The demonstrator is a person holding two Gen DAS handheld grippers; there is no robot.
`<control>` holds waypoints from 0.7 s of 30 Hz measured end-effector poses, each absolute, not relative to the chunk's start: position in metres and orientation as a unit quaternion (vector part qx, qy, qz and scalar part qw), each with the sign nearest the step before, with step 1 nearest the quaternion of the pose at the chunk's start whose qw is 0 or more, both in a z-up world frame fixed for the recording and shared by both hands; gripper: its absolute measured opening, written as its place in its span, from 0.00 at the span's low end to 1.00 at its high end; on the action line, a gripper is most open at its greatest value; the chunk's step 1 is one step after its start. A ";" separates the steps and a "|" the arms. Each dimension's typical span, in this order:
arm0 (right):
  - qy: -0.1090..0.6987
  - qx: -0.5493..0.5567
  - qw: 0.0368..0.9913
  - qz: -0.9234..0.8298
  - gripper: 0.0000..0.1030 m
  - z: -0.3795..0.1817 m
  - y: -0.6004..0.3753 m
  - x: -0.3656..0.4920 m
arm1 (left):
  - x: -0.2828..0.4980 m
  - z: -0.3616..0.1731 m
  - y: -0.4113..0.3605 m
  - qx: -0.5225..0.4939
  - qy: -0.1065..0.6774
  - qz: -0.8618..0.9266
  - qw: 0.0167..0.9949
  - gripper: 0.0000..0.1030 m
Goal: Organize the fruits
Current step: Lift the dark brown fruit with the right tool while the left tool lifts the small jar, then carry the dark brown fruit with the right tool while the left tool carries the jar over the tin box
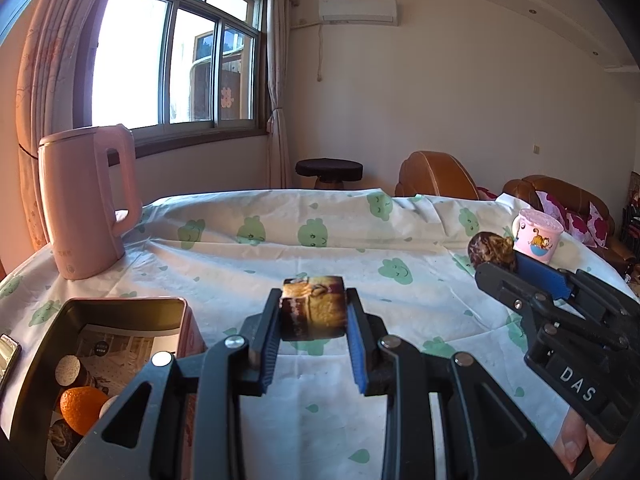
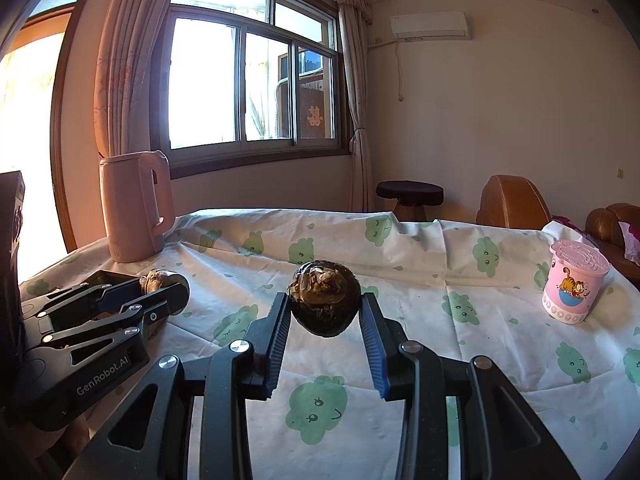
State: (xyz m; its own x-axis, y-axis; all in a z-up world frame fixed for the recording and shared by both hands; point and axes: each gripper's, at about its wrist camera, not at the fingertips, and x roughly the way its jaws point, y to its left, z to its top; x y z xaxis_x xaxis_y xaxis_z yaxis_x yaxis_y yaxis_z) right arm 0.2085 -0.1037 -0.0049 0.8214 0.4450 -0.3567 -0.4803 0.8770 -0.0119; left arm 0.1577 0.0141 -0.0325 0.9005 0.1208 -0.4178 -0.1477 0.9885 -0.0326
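My left gripper is shut on a brown, cylinder-shaped fruit piece and holds it above the tablecloth. My right gripper is shut on a dark, round, wrinkled fruit, also held above the table. In the left wrist view the right gripper shows at the right with the dark fruit at its tips. In the right wrist view the left gripper shows at the left with its fruit piece. An open pink tin box at the lower left holds an orange and other pieces.
A pink kettle stands at the back left of the table. A pink lidded cup with a cat picture stands at the right. A tablecloth with green prints covers the table. A stool and brown sofa stand beyond it.
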 end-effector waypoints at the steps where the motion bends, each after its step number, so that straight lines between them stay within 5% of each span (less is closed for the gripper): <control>1: 0.172 -0.051 0.953 0.243 0.36 -0.005 -0.104 0.207 | 0.156 -0.032 0.013 -0.030 0.209 0.069 0.975 0.30; 21: 0.177 -0.064 0.937 0.294 0.36 -0.005 -0.069 0.186 | 0.114 -0.031 0.043 -0.042 0.210 0.082 0.973 0.30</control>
